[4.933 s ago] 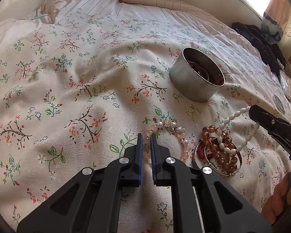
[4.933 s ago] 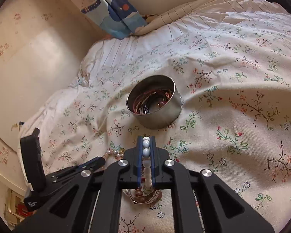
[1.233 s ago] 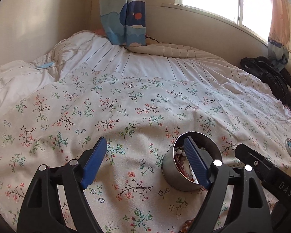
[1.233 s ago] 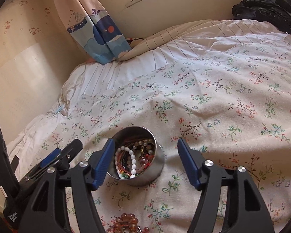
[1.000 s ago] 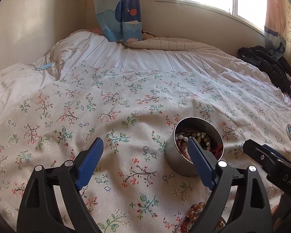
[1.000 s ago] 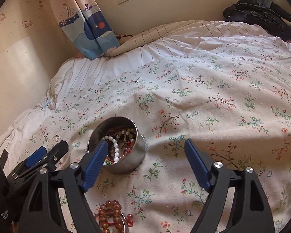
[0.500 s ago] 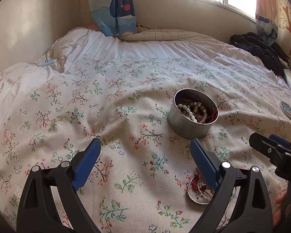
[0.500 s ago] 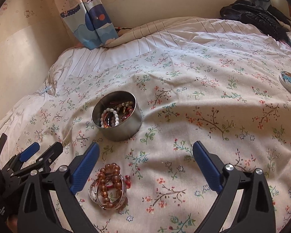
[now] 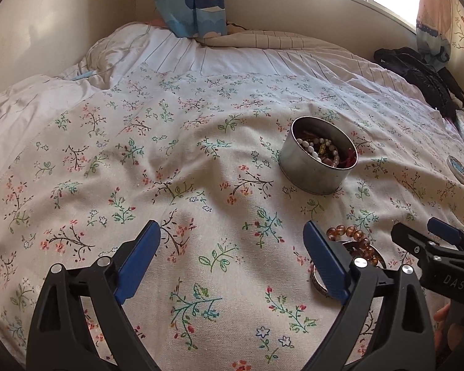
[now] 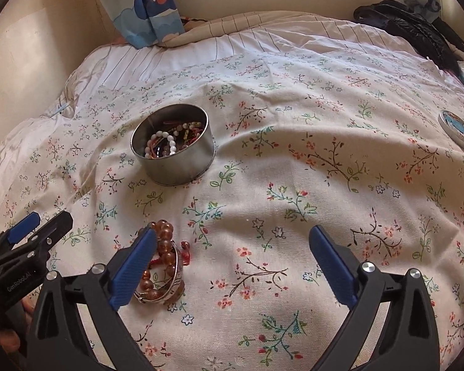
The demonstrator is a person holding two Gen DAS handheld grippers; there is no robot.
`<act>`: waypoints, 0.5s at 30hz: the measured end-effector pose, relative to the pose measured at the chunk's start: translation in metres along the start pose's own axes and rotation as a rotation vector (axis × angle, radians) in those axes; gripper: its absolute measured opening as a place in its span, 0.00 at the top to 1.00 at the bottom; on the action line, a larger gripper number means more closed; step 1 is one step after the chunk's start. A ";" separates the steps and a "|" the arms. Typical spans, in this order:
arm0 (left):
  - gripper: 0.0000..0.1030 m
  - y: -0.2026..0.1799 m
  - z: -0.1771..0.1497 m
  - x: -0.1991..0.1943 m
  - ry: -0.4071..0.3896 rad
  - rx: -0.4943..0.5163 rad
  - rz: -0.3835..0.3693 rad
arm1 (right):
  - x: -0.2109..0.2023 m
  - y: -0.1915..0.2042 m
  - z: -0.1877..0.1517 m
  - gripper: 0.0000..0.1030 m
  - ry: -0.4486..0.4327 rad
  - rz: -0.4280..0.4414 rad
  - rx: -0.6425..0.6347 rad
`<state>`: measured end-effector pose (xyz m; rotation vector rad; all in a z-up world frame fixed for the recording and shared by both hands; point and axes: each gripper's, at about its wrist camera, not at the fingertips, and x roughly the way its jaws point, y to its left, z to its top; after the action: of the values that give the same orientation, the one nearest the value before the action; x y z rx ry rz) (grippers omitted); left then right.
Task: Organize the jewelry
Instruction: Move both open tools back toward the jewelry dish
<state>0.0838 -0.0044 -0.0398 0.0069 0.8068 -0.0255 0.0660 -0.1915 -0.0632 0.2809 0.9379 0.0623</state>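
While your wide-open, empty right gripper (image 10: 232, 266) hovers over the floral bedspread (image 10: 324, 185), the amber bead bracelet pile (image 10: 164, 262) lies at its left finger, nearer than the round metal tin (image 10: 173, 151) farther back.

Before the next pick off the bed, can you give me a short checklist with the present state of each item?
1. Right gripper open, nothing between the fingers: ok.
2. Left gripper open and empty: ok.
3. Tin upright on the bedspread, mouth uncovered: ok.
4. Loose jewelry left to pick, amber bead bracelet with a silver bangle: ok.
5. Pile centred between right fingers: not ok, it lies at the left finger.
6. Red cord free of the bangle: cannot tell.
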 end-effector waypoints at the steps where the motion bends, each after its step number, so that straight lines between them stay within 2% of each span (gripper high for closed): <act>1: 0.13 -0.001 0.000 0.001 0.002 0.006 0.003 | 0.003 0.004 0.001 0.08 0.002 -0.005 -0.018; 9: 0.13 -0.003 0.001 0.002 0.004 0.012 0.011 | 0.032 0.022 0.010 0.08 0.048 -0.001 -0.087; 13: 0.13 0.000 0.002 0.003 0.009 -0.002 0.010 | 0.058 0.025 0.012 0.08 0.142 -0.027 -0.098; 15: 0.13 0.002 0.002 0.004 0.013 -0.008 0.011 | 0.061 0.023 0.012 0.08 0.146 -0.053 -0.093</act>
<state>0.0883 -0.0029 -0.0417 0.0039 0.8196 -0.0118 0.1137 -0.1611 -0.0980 0.1663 1.0842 0.0783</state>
